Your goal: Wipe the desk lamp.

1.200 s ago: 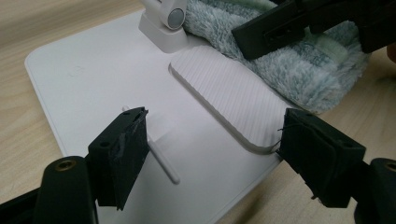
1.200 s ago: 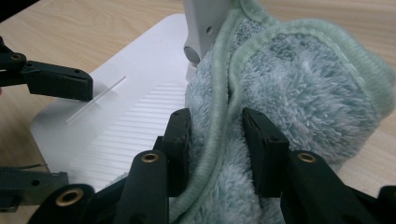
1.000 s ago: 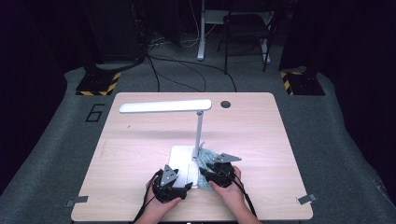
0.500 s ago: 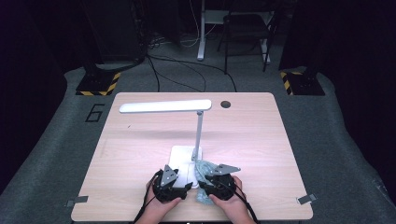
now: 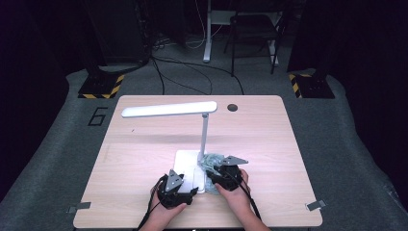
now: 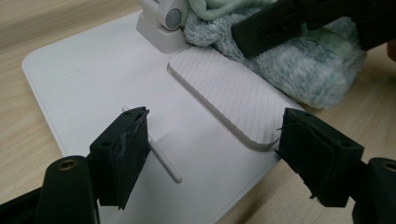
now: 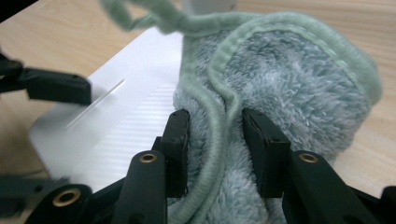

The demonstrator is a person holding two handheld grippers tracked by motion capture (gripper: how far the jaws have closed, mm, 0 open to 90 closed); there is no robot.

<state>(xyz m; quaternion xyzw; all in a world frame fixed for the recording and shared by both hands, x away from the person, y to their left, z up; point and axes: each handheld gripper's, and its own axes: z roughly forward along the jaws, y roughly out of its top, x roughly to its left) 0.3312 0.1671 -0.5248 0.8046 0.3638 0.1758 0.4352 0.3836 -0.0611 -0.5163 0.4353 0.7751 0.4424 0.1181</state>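
R gripper (image 7: pixel 212 140) pinches a fold of the grey-green fluffy cloth (image 7: pixel 289 88); its jaws have just been opening a bit, cloth still betw. them. Cloth lies on the lamp base (image 5: pixel 187 166), right at the pole foot. L gripper (image 6: pixel 210 149) gapes wide, holding nothing, jaws astride base's near corner. Table (image 5: pixel 144 144) has free room L, R & far side. Cloth's underside is hidden; lamp pole is cut off in both gripper views.
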